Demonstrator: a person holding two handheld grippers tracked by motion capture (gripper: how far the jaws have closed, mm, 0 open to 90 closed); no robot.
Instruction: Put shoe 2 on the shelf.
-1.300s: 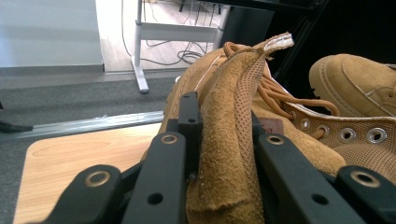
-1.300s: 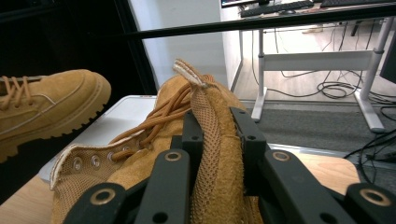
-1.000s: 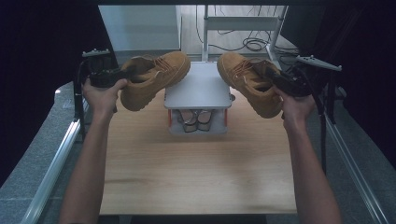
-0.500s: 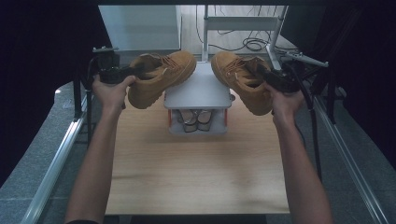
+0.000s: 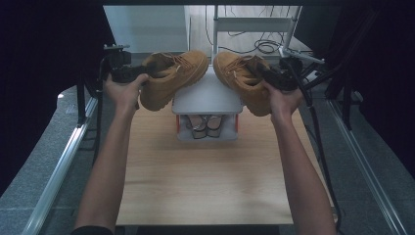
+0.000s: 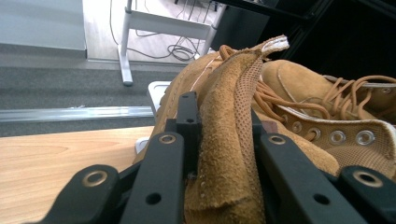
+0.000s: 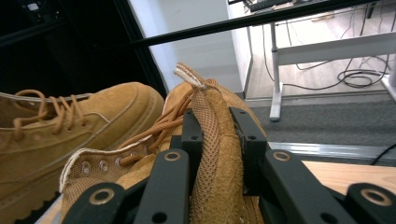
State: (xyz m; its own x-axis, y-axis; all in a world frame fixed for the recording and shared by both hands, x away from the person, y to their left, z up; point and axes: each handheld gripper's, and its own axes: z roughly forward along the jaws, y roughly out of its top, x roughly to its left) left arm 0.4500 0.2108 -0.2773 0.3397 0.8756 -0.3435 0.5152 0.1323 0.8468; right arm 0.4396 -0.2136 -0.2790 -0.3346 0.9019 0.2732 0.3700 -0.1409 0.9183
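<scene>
The left boot hangs from the left gripper by its tongue, and the right boot likewise from the right gripper. Both are tan suede with matching laces, toes nearly meeting above the grey shoe rack. Each gripper's jaws are clenched narrowly on a tongue.

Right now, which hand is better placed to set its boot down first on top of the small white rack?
Right, by a little. The right hand-held gripper is shut on its tan boot, whose toe already hangs over the white rack. The left hand-held gripper holds its boot more beside the rack's edge.
</scene>
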